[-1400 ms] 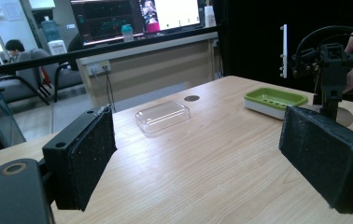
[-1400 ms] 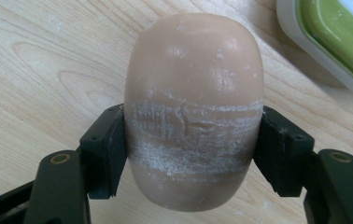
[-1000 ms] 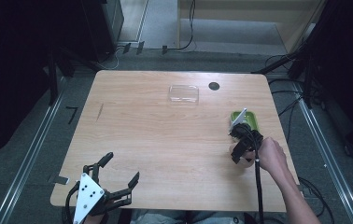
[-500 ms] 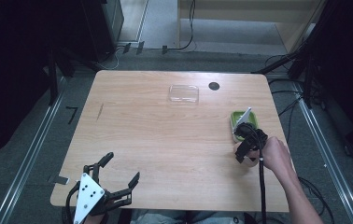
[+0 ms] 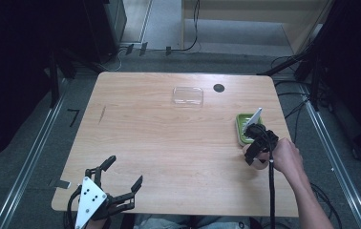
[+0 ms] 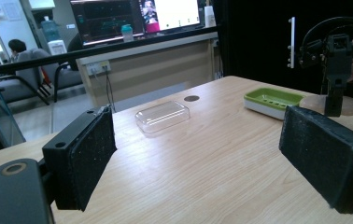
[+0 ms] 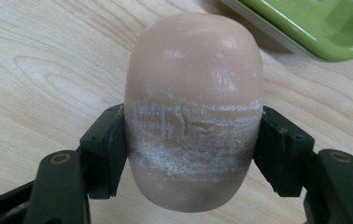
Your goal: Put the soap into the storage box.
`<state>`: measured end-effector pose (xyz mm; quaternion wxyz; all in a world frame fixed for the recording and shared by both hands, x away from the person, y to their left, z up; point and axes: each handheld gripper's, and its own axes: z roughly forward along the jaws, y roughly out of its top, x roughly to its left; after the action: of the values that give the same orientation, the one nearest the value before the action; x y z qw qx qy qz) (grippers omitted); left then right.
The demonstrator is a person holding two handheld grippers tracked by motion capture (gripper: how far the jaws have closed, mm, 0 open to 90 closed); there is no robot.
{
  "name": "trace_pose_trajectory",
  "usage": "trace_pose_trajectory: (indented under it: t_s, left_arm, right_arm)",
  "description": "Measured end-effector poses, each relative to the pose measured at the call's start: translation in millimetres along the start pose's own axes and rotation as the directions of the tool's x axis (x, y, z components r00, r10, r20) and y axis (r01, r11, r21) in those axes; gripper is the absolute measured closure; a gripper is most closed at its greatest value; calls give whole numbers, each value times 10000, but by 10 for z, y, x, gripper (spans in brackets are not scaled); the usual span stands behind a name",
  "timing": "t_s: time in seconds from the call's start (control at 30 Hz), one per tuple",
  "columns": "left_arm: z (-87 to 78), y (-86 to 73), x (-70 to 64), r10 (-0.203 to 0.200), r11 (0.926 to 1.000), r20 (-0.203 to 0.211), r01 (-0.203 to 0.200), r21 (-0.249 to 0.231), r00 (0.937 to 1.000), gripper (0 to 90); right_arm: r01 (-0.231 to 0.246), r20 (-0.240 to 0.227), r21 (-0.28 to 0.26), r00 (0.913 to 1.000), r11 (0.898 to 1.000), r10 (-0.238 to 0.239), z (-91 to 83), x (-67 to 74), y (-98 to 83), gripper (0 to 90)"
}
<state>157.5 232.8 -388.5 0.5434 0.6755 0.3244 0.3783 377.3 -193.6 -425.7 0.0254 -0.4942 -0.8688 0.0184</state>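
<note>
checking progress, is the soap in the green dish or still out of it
Out. The right tongs grip the soap over bare wood, with the green dish beside it.

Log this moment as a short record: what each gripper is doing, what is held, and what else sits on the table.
right gripper: shut on the soap bar, beside the green dish
left gripper: open, holding nothing, near table edge
soap bar: tan, oval, scuffed white where the pads press
green soap dish: on the table's right side
clear lid: far side of the table, apart from the dish
</note>
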Motion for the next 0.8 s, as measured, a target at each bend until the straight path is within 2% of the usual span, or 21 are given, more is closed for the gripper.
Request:
trace_pose_trajectory:
  t_s: [0.47, 0.8]
  left_arm:
    - [-3, 1, 0, 9, 10000, 3, -9, 3, 10000, 113]
    - [-1, 1, -1, 21, 10000, 15, -21, -2, 10000, 113]
  right_arm:
    - [-74, 130, 112, 9999, 9999, 73, -61, -63, 1, 335]
    - [-218, 171, -42, 9996, 9998, 218, -146, -119, 30, 336]
